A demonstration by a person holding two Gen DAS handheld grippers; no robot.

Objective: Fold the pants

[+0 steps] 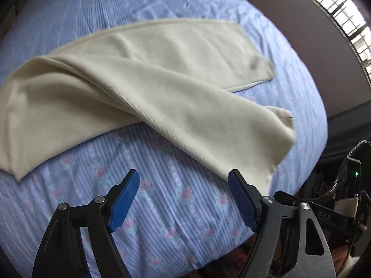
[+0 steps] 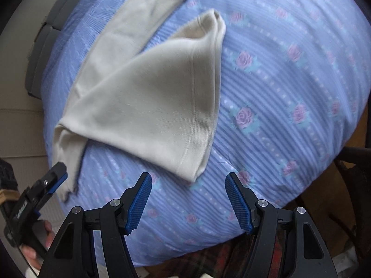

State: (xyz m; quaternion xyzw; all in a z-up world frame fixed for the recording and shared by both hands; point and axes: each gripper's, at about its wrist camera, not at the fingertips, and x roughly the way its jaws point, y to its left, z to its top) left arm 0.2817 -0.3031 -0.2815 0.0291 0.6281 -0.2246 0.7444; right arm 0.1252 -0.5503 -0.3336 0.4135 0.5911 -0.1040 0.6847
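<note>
Cream pants [image 1: 143, 85] lie on a bed with a blue rose-print sheet [image 1: 162, 208]. One leg crosses over the other, and its hem [image 1: 259, 162] ends at the near right. My left gripper [image 1: 184, 179] is open just above the sheet, its right fingertip [image 1: 234, 178] at that hem's edge, with nothing between the pads. In the right wrist view the waistband end of the pants [image 2: 197, 125] lies just ahead. My right gripper [image 2: 188, 180] hangs open below the waistband's near corner and holds nothing. The left gripper [image 2: 56, 173] also shows there, beside the ragged leg hem [image 2: 67, 185].
The bed's edge drops off close to me, with plaid cloth [image 2: 215, 257] below it. A dark wall and a barred window [image 1: 343, 11] lie beyond the bed's far right. Grey padding [image 2: 44, 53] and a beige floor [image 2: 18, 125] border the bed's left. A person's hand [image 2: 46, 234] grips the left tool.
</note>
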